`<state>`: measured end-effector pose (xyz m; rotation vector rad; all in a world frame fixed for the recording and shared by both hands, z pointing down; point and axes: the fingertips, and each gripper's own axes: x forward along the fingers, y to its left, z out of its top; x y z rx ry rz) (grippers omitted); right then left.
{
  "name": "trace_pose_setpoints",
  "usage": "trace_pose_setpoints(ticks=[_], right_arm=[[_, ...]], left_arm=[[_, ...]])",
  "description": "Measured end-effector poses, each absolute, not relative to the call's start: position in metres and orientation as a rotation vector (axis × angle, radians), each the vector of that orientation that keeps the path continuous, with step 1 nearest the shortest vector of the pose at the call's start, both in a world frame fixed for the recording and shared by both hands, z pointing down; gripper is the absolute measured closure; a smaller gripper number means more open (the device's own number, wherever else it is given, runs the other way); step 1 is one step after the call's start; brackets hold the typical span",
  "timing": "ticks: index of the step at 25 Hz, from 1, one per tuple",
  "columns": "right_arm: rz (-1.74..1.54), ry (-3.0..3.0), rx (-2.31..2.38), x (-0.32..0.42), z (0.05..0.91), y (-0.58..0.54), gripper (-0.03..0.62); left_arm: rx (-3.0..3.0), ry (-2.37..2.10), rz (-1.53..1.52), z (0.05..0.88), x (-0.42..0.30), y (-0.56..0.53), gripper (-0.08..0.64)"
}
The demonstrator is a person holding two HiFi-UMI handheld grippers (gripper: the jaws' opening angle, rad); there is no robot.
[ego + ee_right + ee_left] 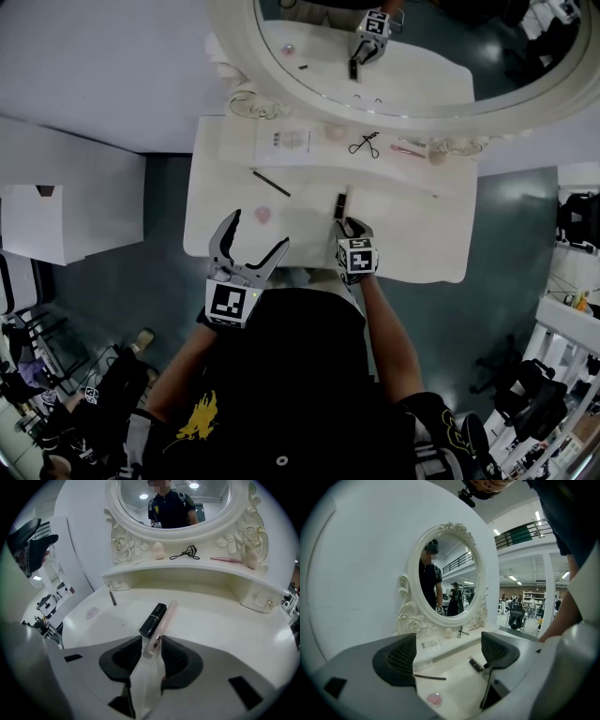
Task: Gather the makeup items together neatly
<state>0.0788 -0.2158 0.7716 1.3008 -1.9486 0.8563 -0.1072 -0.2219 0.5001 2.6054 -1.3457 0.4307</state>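
Pink tube (162,623) lengthwise toward mirror (140,515)

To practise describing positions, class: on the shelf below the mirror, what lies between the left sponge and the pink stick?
A black eyelash curler, clearest in the right gripper view.

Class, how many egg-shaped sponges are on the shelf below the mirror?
2, both on the shelf: one sponge left of the curler, the other at its right end. None seems hidden.
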Motion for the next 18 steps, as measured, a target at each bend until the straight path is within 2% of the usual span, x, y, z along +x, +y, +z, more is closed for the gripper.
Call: trace_pose_setpoints(ticks=[13,18], right_arm=[[0.786,-1.946,1.248,0.0795,0.7716,-0.2152,0.465],[0.830,-1.957,1.262,0.0772,0.7690,-0.2121,0.400]], left_arm=[[2.603,-1.369,0.401,0.4991,-0.1122,-0.2233,0.123],[2.583,-1.355,0.442,0.5024,-0.1168,-0.2204,0.123]])
